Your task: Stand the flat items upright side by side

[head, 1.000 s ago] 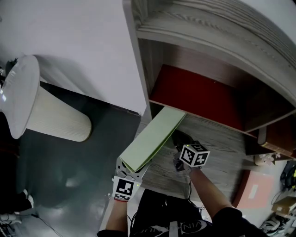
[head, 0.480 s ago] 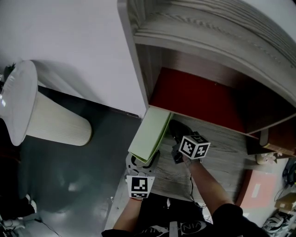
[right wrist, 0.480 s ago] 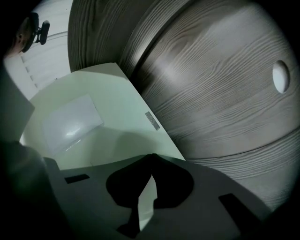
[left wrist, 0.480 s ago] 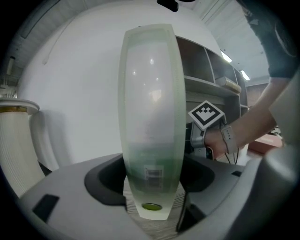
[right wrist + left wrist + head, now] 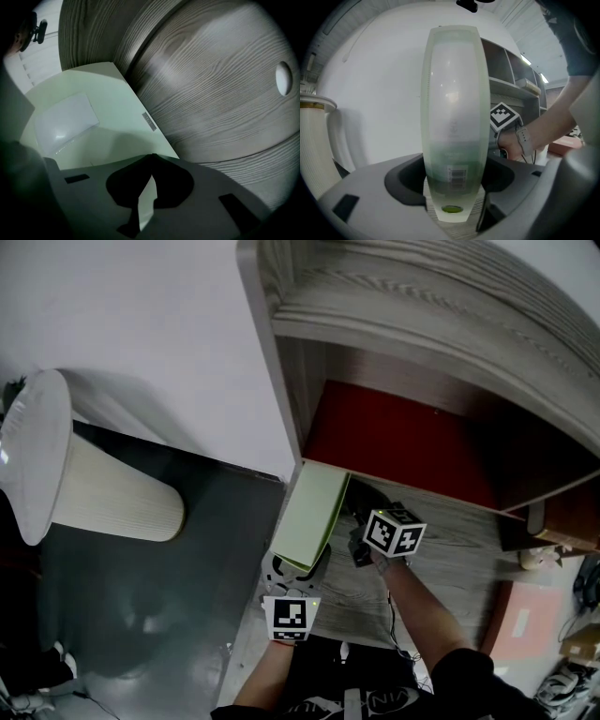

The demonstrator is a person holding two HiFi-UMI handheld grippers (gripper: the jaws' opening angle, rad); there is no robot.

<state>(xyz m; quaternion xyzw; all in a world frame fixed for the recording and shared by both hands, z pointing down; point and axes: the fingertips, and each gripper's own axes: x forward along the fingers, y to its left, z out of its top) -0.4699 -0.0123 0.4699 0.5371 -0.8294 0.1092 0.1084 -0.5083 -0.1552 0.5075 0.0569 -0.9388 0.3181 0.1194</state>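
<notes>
Left hand-held gripper (image 5: 454, 185) is clamped on the short end of a pale green flat box (image 5: 454, 103), one jaw on each broad face, and the box stands on its narrow edge, running straight out from the jaws. There's a barcode (image 5: 458, 174) on that narrow side, just above the grip.

Over to the right hand-held gripper (image 5: 152, 157): jaws together, nothing between them, tips right up at the box's broad right face. Whether they actually touch it, I can't tell. Its marker cube and the person's hand (image 5: 516, 143) show just right of the box in the left gripper view.

From the head view, the box sits at the front left corner of the wooden shelf unit (image 5: 375, 296), its far end tucked in against the unit's left side wall and its near end in the left gripper. It is over the grey wood-grain shelf board (image 5: 450, 540); contact with the board is hidden.

In the right gripper view the wood-grain panel (image 5: 211, 93) rises just beyond the box, with a small pale hole (image 5: 283, 78) in it.

At the back of the same compartment of the shelf unit, a red panel (image 5: 403, 437). Left of the shelf unit, well apart, a white ribbed bin (image 5: 103, 493) stands on the dark grey floor (image 5: 141, 615).
</notes>
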